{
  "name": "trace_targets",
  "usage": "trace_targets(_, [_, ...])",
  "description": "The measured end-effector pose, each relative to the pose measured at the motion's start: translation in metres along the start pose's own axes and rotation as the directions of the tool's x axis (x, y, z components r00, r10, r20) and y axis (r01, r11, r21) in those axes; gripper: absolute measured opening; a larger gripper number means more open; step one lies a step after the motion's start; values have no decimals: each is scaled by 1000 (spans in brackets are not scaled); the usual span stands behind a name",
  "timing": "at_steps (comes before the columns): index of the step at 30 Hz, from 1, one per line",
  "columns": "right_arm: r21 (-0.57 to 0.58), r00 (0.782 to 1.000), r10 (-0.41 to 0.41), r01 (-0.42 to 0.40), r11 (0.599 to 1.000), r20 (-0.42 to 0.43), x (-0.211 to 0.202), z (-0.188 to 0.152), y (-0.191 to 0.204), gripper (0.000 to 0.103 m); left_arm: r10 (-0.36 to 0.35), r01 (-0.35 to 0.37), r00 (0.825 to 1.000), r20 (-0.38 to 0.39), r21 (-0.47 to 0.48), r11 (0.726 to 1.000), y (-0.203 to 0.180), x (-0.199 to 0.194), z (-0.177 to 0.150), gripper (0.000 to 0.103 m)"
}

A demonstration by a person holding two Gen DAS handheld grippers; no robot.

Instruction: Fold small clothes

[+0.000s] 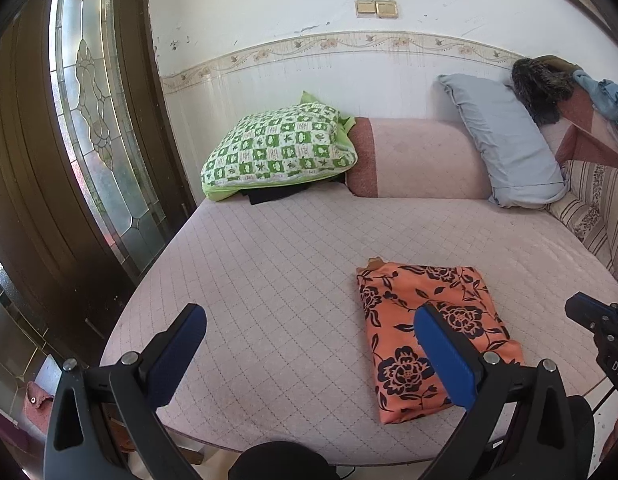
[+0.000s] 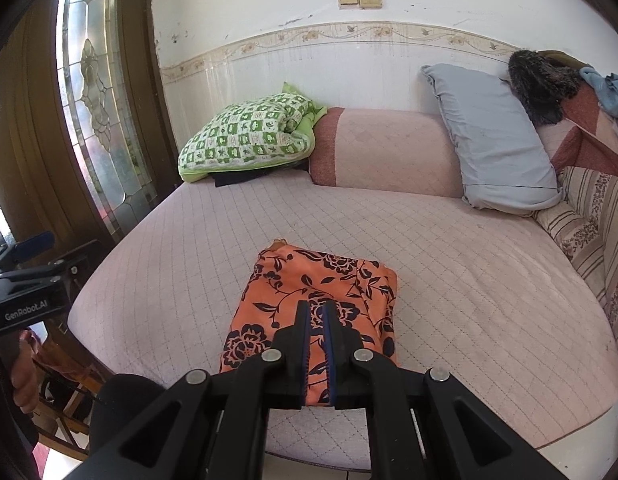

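Note:
A folded orange garment with dark flower print [image 1: 433, 336] lies flat on the pink quilted bed [image 1: 277, 264]. My left gripper [image 1: 309, 316] is open and empty above the bed, its right finger over the garment's left part. In the right wrist view the garment [image 2: 309, 292] lies near the bed's front edge. My right gripper [image 2: 316, 310] hovers over its near part with the jaws almost together and only a narrow gap between them, holding nothing. The left gripper [image 2: 29, 248] shows at the far left of that view.
A green checked pillow [image 1: 281, 148] over a dark cloth, a pink bolster [image 1: 417, 158] and a grey-blue pillow [image 1: 501, 144] lie along the back wall. A striped cushion [image 2: 597, 236] and piled clothes [image 1: 549, 84] are on the right. A wooden door with glass panel [image 1: 97, 120] stands left.

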State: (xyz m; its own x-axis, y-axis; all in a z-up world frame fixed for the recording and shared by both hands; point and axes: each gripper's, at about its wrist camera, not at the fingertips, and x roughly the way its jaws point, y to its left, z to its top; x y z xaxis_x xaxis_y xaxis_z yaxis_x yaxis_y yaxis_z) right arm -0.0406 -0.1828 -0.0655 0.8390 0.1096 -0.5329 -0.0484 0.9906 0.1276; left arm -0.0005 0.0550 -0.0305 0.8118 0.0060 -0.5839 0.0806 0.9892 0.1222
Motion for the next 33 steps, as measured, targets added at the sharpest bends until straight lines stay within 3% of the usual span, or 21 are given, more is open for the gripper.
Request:
trace_targets(14, [-16, 998, 36, -35, 999, 44, -13, 3, 2, 7, 30, -30, 998, 57, -8, 1000, -10, -29, 14, 103])
trace_targets(33, [-25, 997, 3, -1, 1000, 78, -6, 31, -2, 7, 5, -5, 999, 33, -8, 1000, -16, -6, 27, 103])
